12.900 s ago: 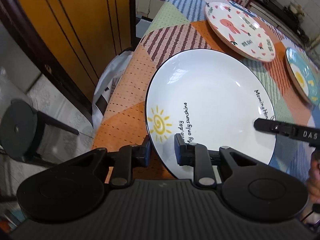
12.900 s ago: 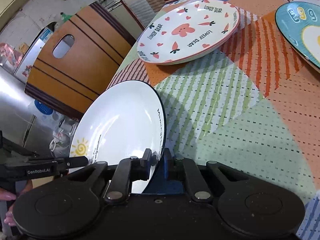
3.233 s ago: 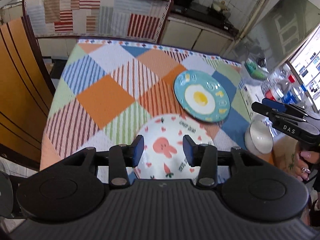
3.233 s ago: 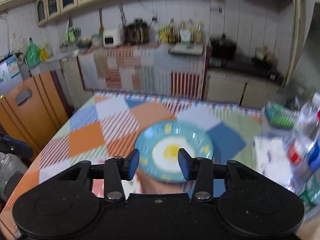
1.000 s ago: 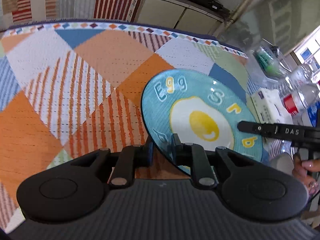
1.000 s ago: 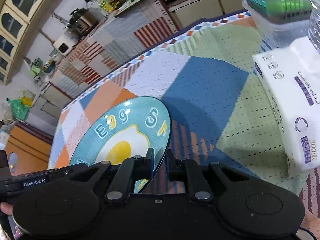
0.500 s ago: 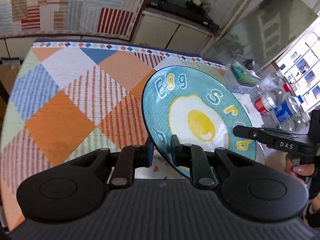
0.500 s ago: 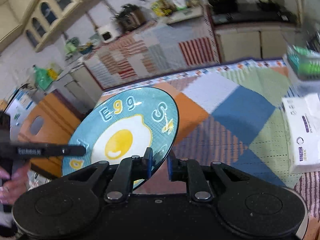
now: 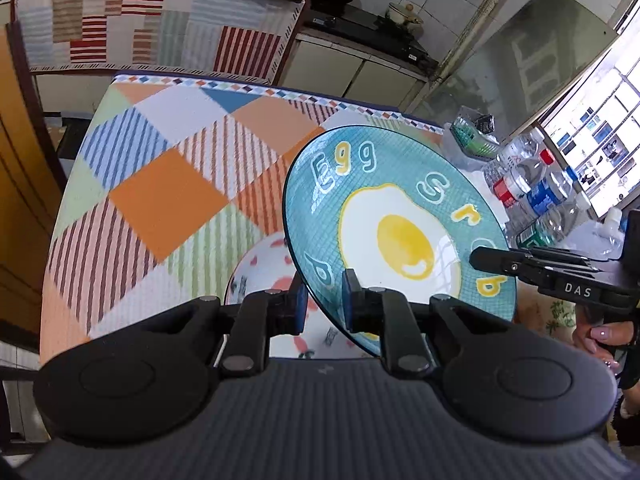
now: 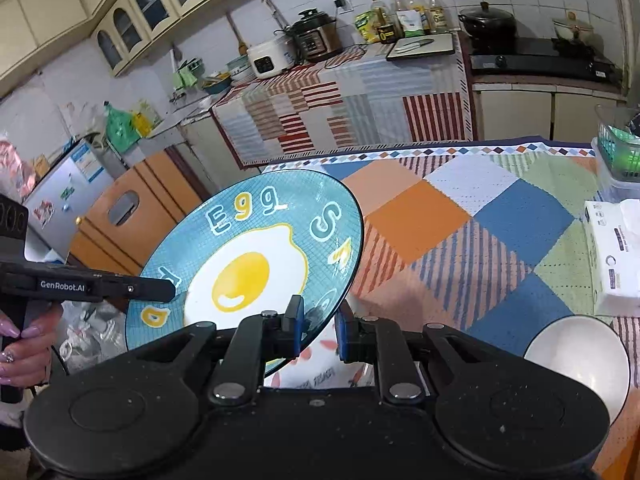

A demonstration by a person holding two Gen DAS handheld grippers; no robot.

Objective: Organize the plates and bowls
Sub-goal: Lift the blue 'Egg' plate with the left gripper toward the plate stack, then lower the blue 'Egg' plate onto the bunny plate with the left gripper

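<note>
A blue plate with a fried-egg picture is held in the air above the table by both grippers. My left gripper is shut on its near left rim. My right gripper is shut on its opposite rim, and its finger also shows in the left wrist view. Below the blue plate lies a white plate with pink bunny and carrot prints. A white bowl sits on the table at the right.
The table has a patchwork cloth. A tissue pack, a clear box and water bottles stand at its right edge. A wooden cabinet is left of the table.
Both grippers have lifted the blue egg plate higher off the table and carried it toward me, over the bunny plate.
</note>
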